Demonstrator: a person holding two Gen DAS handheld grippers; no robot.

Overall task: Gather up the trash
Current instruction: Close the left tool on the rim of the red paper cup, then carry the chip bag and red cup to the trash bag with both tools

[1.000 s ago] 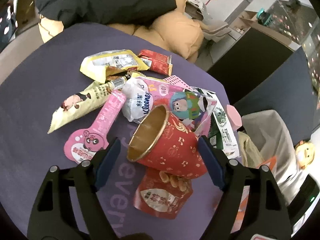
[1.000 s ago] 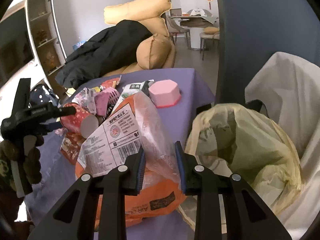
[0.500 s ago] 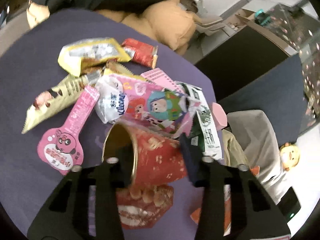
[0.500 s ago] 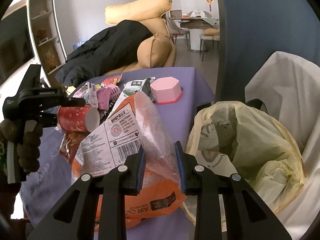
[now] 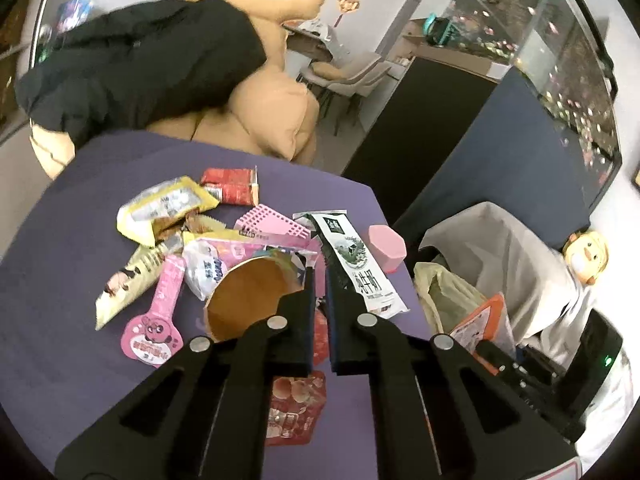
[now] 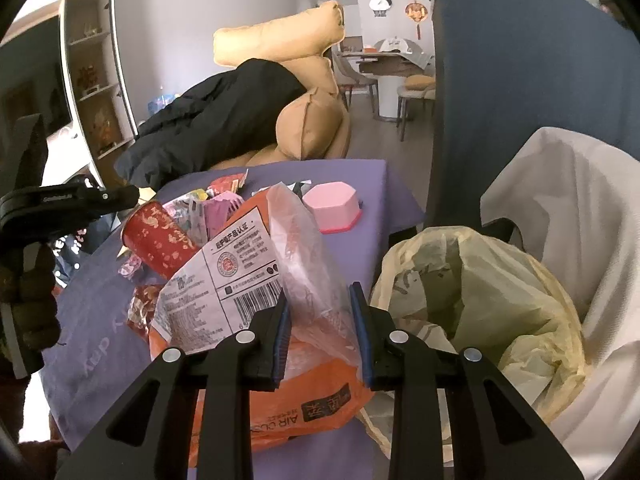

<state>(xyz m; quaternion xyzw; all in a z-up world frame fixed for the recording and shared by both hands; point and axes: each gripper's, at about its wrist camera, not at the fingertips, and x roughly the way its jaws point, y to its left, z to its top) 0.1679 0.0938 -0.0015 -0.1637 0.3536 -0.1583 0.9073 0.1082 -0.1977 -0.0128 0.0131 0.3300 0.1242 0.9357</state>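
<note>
Trash covers the middle of the purple table (image 5: 60,248): snack wrappers, a tissue pack, a pink packet and a milk sachet (image 5: 356,264) near the right edge. The left gripper (image 5: 320,276) has its jaws pinched nearly together on the rim wall of the red paper cup (image 6: 158,240), one finger inside the gold-lined mouth and the other outside; from the right wrist view the cup seems clear of the tabletop, tilted with its mouth toward that hand. The right gripper (image 6: 320,320) is closed on the clear and orange air-cushion bag (image 6: 256,280), holding it at the table's right edge, just beside the yellow-lined bin (image 6: 480,288). The step in hand looks like the cup pick-up. Next, both loads likely need carrying over the bin's open liner and releasing; the thin rim grip may let the cup swing or slip
</note>
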